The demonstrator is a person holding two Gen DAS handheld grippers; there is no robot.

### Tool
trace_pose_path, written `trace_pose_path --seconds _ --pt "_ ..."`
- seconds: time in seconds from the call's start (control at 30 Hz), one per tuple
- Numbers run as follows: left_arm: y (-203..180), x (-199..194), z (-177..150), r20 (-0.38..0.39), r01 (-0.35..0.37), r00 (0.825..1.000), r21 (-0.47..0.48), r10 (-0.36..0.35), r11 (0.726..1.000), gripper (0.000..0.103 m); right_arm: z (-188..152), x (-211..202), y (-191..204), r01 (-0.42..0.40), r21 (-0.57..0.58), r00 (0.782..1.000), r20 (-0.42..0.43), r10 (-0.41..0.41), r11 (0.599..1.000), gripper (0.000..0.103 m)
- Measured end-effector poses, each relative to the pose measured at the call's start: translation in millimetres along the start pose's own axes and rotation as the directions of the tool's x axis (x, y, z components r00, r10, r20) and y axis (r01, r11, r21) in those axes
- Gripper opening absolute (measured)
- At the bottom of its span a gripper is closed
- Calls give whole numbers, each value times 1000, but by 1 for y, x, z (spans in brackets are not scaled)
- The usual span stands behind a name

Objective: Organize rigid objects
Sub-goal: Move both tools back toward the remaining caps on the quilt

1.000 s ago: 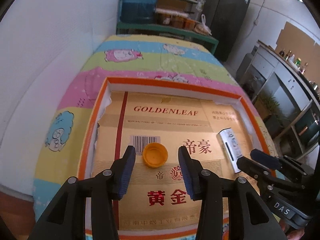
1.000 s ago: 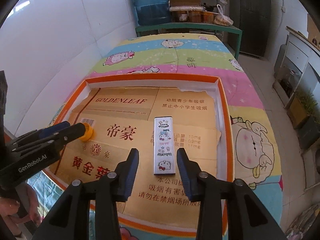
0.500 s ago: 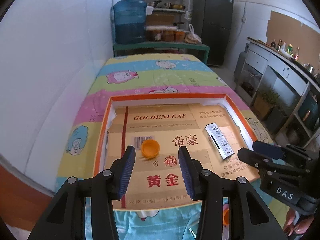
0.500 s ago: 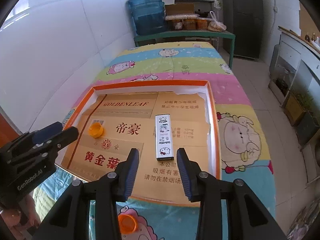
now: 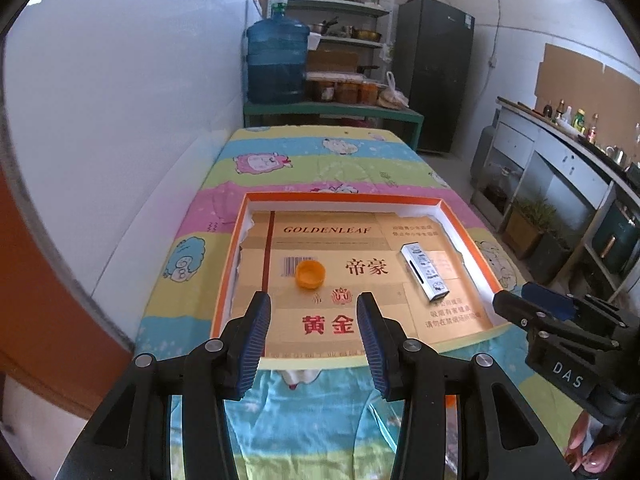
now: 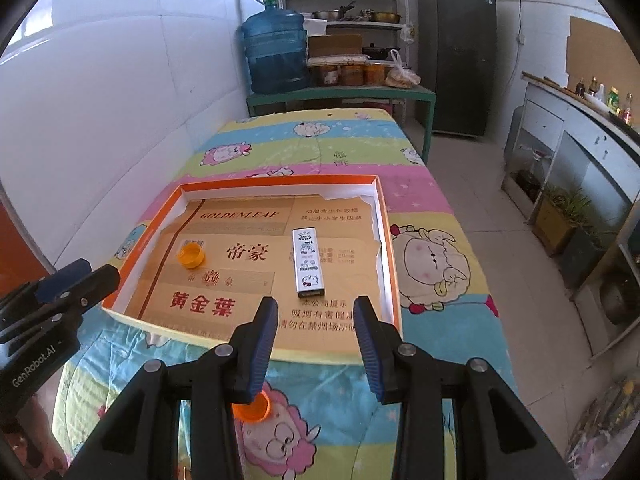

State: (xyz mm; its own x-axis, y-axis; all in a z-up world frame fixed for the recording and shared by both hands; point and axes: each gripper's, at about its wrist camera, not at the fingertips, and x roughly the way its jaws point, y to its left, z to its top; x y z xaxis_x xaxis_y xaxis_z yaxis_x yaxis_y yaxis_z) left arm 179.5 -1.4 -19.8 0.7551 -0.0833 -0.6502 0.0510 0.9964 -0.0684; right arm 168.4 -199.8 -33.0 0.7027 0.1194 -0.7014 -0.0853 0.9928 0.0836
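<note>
Both spread and empty, left gripper [image 5: 312, 336] and right gripper [image 6: 316, 336] above near tray [image 5: 460, 224] edge; cap [image 5: 310, 274] and box [image 6: 307, 262] ahead, inside tray.

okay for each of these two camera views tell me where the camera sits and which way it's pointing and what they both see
Left wrist: sits behind the open left gripper, above the table's near edge, looking forward and down at the orange cap in the orange-rimmed tray; the right gripper enters at right.
Right wrist: sits behind the open right gripper, looking forward and down at the slim white box; the left gripper enters at left.
Shared: tray, cap, white box, blue water jug.
</note>
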Motion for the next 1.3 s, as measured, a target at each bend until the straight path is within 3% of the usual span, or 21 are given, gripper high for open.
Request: trace_pose_path --seconds 0.63,1.3 --pt "-8 -75 -31 83 11 996 30 -13 999 46 -33 -42 12 -10 1 1000 21 10 1000 39" --pt "-18 -99 -76 73 38 996 54 -42 998 46 -67 -79 22 21 -9 999 42 -21 1000 39"
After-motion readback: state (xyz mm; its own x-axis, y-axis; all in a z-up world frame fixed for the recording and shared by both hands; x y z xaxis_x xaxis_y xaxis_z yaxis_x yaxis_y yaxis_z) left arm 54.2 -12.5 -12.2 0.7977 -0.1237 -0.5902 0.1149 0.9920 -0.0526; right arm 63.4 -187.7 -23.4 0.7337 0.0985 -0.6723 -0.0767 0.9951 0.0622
